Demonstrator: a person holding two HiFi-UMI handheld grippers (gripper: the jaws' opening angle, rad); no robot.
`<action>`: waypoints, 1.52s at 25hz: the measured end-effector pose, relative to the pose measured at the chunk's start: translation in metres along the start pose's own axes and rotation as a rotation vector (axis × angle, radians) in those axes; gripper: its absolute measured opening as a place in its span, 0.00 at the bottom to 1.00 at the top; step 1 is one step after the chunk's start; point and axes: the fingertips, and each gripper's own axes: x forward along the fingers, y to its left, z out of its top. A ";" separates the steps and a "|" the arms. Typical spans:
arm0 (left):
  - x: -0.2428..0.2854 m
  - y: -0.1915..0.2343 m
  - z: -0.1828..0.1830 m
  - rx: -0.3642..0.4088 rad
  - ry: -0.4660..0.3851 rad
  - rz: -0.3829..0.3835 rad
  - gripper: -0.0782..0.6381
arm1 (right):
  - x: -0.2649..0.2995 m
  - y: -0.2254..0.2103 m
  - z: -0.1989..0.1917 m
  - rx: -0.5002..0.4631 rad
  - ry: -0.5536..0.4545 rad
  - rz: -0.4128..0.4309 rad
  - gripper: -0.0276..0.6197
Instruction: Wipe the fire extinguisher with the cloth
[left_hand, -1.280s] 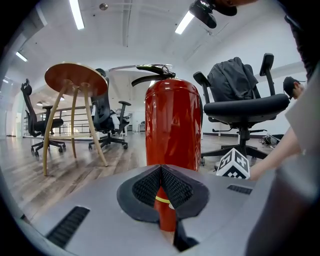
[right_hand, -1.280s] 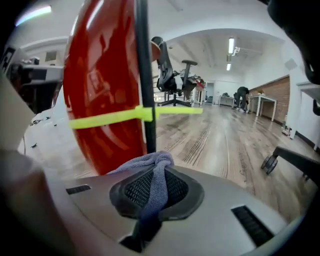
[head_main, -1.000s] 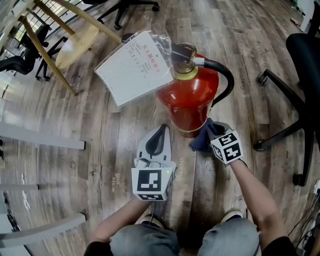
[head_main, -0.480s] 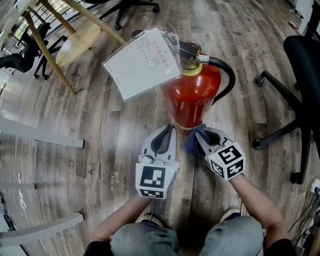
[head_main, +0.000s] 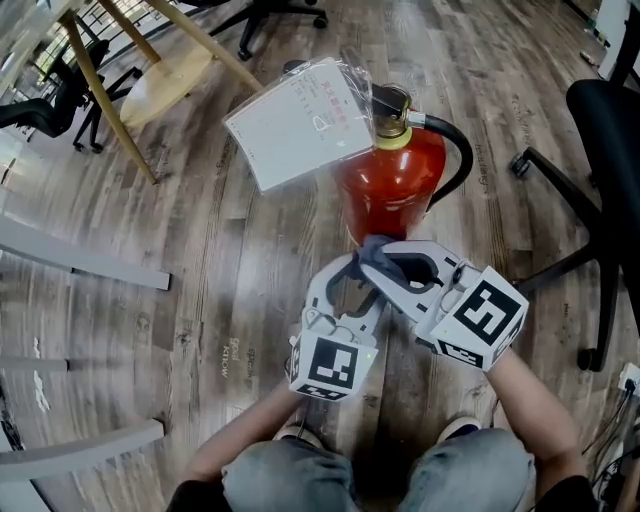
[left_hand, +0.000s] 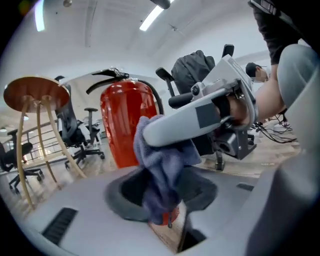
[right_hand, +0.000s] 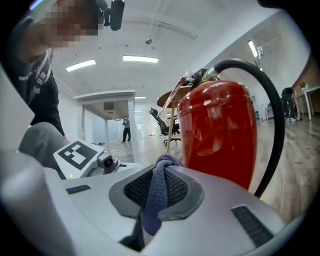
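The wooden floor (head_main: 200, 300) fills most of my head view. On it, straight ahead of my knees, stands the red fire extinguisher (head_main: 392, 190), upright, with its black hose (head_main: 462, 165) curving down its right side. A dark office chair (head_main: 605, 140) sits well off to the right, and a wooden stool (head_main: 160, 75) stands at the far left. A white card in a clear plastic sleeve (head_main: 300, 125) hangs from the extinguisher's neck and sticks out to the left.

My right tool (head_main: 385, 262) reaches across in front of the extinguisher's base, just short of the red body. Its jaws are pressed together on the blue-grey cloth (right_hand: 156, 195). A bunched knot of the fabric sits at their tips, and the rest trails back between the pads.

My left tool (head_main: 345, 275) lies just under the right one, pointing at the same spot. Its jaws are spread. In the left gripper view the loose end of the cloth hangs down into the gap between them, with the floor showing through below it. I cannot tell whether the fabric touches the pads.
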 end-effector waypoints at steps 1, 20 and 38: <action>-0.002 0.006 0.003 -0.007 -0.010 0.023 0.22 | -0.003 -0.002 0.003 -0.004 0.000 -0.018 0.09; -0.021 0.107 0.076 -0.073 0.045 0.327 0.20 | -0.085 -0.045 0.094 -0.055 -0.233 -0.333 0.18; 0.022 0.086 -0.040 0.055 0.230 0.350 0.18 | -0.058 -0.025 0.038 -0.060 -0.124 -0.294 0.18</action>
